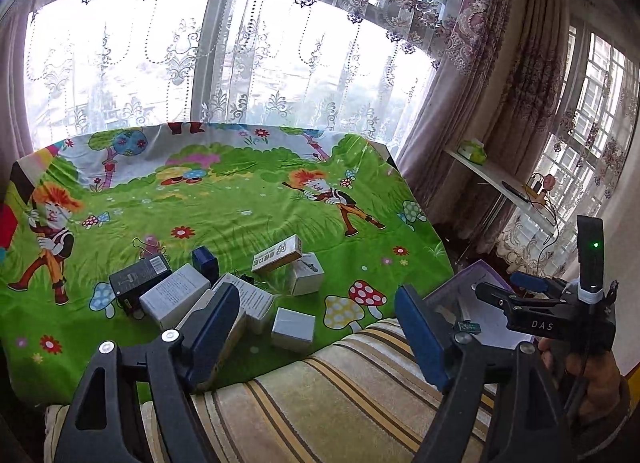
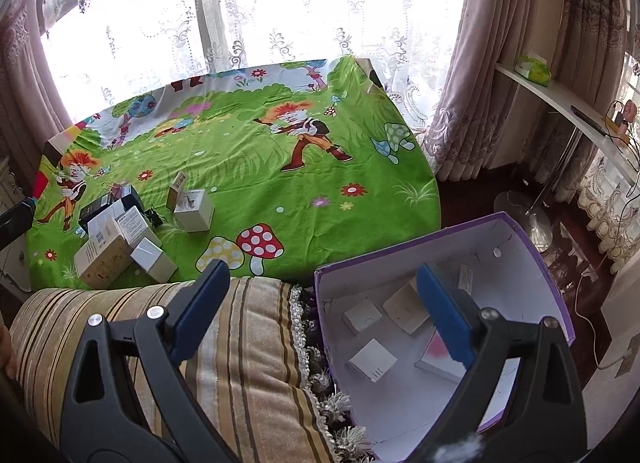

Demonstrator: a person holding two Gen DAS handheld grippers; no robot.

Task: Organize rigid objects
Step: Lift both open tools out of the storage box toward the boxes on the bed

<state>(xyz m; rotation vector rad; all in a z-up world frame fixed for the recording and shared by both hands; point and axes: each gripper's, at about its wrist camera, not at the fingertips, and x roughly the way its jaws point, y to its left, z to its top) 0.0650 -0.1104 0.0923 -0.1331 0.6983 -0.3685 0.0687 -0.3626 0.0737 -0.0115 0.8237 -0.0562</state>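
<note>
Evidently I hold both the left gripper point(image 1: 316, 323) and right gripper point(image 2: 324, 315) empty with fingers wide, because the loose cardboard boxes point(image 2: 120, 239) left of the purple-rimmed white bin point(image 2: 532, 263) await collecting.

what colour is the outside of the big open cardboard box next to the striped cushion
Purple outside, white inside; the big open cardboard box shows best in the right wrist view, beside the striped cushion.

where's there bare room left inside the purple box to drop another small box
In the purple box, the far right floor beyond the right gripper is bare, as is the near strip by the fringed cushion. The middle is crowded with white boxes.
</note>
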